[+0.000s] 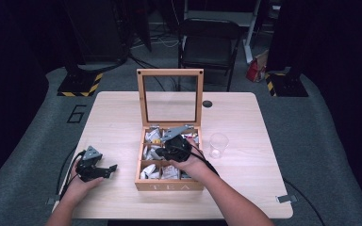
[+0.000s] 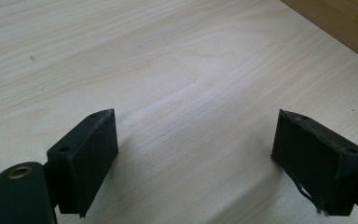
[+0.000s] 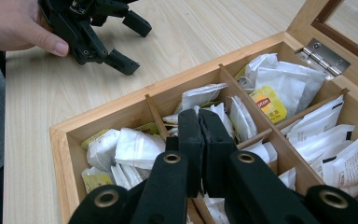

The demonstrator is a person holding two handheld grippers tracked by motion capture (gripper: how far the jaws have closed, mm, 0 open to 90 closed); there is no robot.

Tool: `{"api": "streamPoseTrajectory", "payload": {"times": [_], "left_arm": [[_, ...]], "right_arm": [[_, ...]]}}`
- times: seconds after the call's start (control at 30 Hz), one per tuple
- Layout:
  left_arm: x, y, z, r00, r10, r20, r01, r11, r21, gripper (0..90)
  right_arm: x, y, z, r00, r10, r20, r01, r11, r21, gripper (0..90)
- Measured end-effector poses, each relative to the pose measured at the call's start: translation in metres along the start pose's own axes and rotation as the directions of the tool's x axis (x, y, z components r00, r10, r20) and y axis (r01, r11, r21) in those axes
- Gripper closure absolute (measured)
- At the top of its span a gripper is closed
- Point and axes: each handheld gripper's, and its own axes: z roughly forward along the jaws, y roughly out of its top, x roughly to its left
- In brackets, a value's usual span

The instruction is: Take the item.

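Observation:
An open wooden tea box (image 1: pixel 168 186) stands mid-table, its glass lid (image 1: pixel 170 71) upright at the back. Its compartments hold several white tea bags, one with a yellow label (image 3: pixel 270 102). My right gripper (image 1: pixel 164 153) hovers over the box's middle compartments. In the right gripper view its jaws (image 3: pixel 199 121) are pressed together, and nothing visible sits between them. My left gripper (image 1: pixel 111 170) rests on the table left of the box, held by a hand. Its jaws (image 2: pixel 193 149) stand wide apart over bare wood. It also shows in the right gripper view (image 3: pixel 133 43).
A clear plastic cup (image 1: pixel 218 145) stands on the table just right of the box. A small black round disc (image 1: pixel 207 103) lies near the far edge. A black chair (image 1: pixel 209 40) stands behind the table. Bare tabletop (image 1: pixel 118 117) lies around the left gripper.

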Motion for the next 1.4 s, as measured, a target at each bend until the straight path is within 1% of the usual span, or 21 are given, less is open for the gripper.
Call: {"api": "streamPoseTrajectory", "payload": {"times": [0.23,0.27,0.5,0.57,0.73,0.83,0.9,1.07,1.1,1.3,1.4], "left_arm": [[0.000,0.000,0.000,1.0000,0.000,0.002,0.000,1.0000,0.000,13.8],[0.000,0.000,0.000,1.0000,0.000,0.002,0.000,1.0000,0.001,13.8],[0.000,0.000,0.000,1.0000,0.000,0.000,0.000,1.0000,0.000,13.8],[0.000,0.000,0.000,1.0000,0.000,0.002,0.000,1.0000,0.001,13.8],[0.000,0.000,0.000,1.0000,0.001,0.002,-0.001,1.0000,0.001,13.8],[0.000,0.000,0.000,1.0000,0.000,0.002,0.000,1.0000,0.000,13.8],[0.000,0.000,0.000,1.0000,0.000,0.002,0.000,1.0000,0.000,13.8],[0.000,0.000,0.000,1.0000,-0.001,0.000,0.001,1.0000,0.000,13.8],[0.000,0.000,0.000,1.0000,-0.001,0.001,0.001,1.0000,0.000,13.8],[0.000,0.000,0.000,1.0000,0.000,0.000,0.000,1.0000,0.000,13.8],[0.000,0.000,0.000,1.0000,0.000,0.002,0.000,1.0000,0.000,13.8]], "right_arm": [[0.000,0.005,0.004,0.9999,-0.007,0.009,0.007,1.000,-0.008,89.0],[-0.001,0.006,0.004,0.9998,-0.017,0.009,0.018,1.000,-0.009,89.0],[-0.003,0.009,0.007,0.9997,-0.013,0.021,0.013,1.000,-0.006,89.1],[-0.004,0.009,0.007,0.9998,-0.004,0.017,0.004,1.000,-0.007,89.1],[-0.005,0.010,0.004,0.9999,-0.006,0.012,0.006,1.000,-0.023,89.4],[-0.005,0.011,0.001,0.9999,-0.012,0.011,0.012,0.999,-0.035,89.4],[-0.005,0.013,-0.004,0.9999,-0.011,0.012,0.012,0.999,-0.048,89.4],[-0.008,0.017,-0.016,0.9997,-0.018,0.015,0.019,0.998,-0.055,89.5],[-0.009,0.017,-0.018,0.9998,-0.006,0.016,0.007,0.998,-0.057,89.5],[-0.016,0.016,-0.030,0.9995,0.016,0.027,-0.015,0.998,-0.060,89.5],[-0.020,0.015,-0.035,0.9994,0.015,0.031,-0.013,0.998,-0.063,89.4]]}}
